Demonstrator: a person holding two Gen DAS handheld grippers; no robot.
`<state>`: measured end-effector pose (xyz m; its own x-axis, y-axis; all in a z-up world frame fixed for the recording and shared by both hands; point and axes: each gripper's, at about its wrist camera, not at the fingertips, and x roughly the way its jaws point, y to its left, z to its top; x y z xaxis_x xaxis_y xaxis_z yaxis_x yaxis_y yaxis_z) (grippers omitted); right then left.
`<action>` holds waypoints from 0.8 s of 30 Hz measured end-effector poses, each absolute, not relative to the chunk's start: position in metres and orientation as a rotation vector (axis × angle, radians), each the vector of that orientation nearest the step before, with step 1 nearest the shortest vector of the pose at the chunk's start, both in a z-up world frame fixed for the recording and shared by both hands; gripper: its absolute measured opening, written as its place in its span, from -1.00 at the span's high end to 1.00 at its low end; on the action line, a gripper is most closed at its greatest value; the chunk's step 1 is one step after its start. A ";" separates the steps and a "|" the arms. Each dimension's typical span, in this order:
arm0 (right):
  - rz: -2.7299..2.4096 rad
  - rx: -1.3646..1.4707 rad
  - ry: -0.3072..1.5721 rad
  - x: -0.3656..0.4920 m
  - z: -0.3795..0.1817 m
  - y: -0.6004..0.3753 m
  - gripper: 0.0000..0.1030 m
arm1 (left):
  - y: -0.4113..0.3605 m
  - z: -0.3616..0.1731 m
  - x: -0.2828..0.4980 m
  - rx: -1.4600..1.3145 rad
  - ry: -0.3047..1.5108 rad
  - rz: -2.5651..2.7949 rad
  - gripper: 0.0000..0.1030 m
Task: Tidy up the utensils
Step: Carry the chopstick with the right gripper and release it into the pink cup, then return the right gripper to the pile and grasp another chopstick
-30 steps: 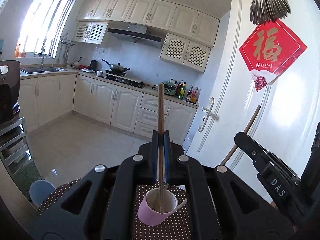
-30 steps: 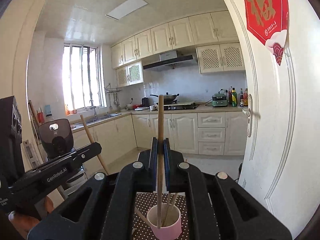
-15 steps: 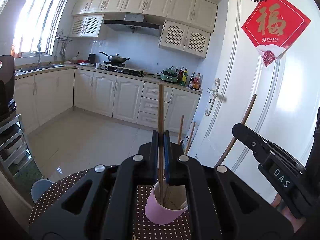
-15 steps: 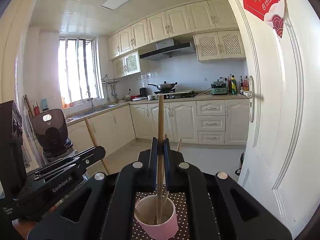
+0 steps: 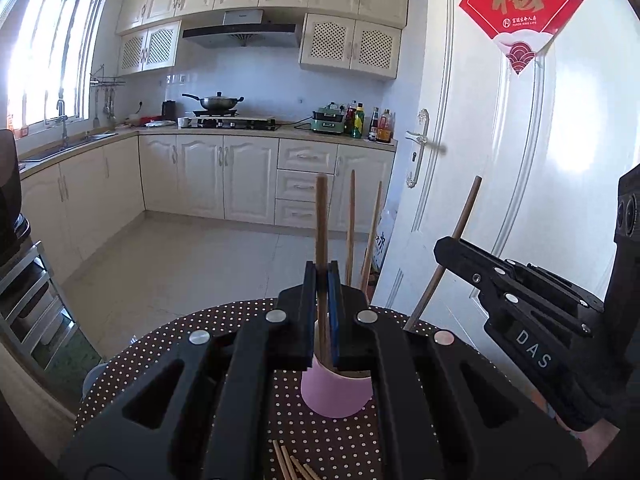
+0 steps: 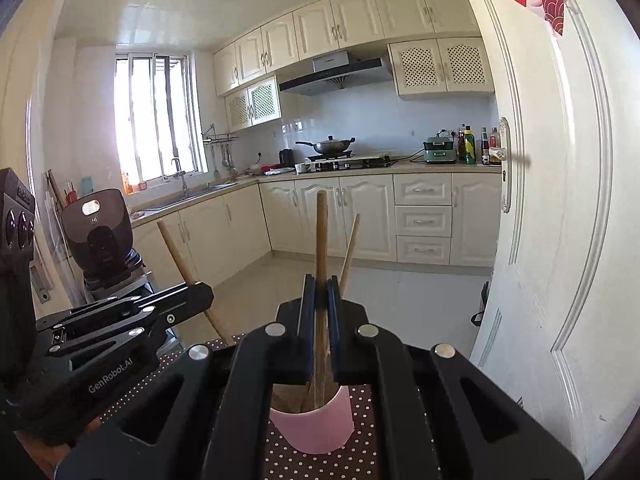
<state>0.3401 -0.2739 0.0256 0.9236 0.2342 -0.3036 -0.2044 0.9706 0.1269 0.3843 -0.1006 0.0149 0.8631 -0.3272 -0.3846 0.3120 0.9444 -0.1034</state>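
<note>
A pink cup (image 5: 336,394) stands on the brown polka-dot tablecloth (image 5: 168,364), with chopsticks (image 5: 351,228) standing in it. My left gripper (image 5: 322,280) is shut on an upright wooden chopstick (image 5: 321,220) whose lower end reaches into the cup. My right gripper (image 6: 321,292) is shut on another upright chopstick (image 6: 321,232) over the same cup (image 6: 316,426). Each gripper shows in the other's view, the right one (image 5: 520,312) at the right, the left one (image 6: 120,320) at the left. Several loose chopsticks (image 5: 288,466) lie on the cloth near me.
The round table's far edge (image 5: 240,306) lies just beyond the cup. A white door (image 5: 500,200) stands close on the right. A black appliance (image 6: 100,232) on a rack stands at the left. Kitchen cabinets (image 5: 240,180) line the far wall.
Both grippers have lowered their chopsticks toward the cup and leveled out. The chopsticks standing in the cup now rise into view behind the fingers.
</note>
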 end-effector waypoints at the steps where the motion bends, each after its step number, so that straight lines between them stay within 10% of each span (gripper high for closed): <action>1: 0.225 0.099 0.322 0.339 0.025 -0.275 0.91 | -0.100 0.014 0.383 -0.037 0.412 -0.339 0.88; 20: 0.237 0.115 0.349 0.316 0.039 -0.276 0.70 | -0.089 0.026 0.360 -0.022 0.449 -0.306 0.82; 22: 0.245 0.106 0.353 0.310 0.042 -0.275 0.63 | -0.083 0.027 0.355 -0.033 0.453 -0.301 0.72; 24: 0.249 0.090 0.354 0.303 0.044 -0.271 0.61 | -0.078 0.029 0.347 -0.034 0.450 -0.293 0.19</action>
<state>0.3028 -0.2710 0.0442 0.9079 0.2566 -0.3316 -0.2252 0.9655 0.1306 0.3471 -0.0776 0.0286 0.8594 -0.2860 -0.4239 0.2712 0.9577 -0.0965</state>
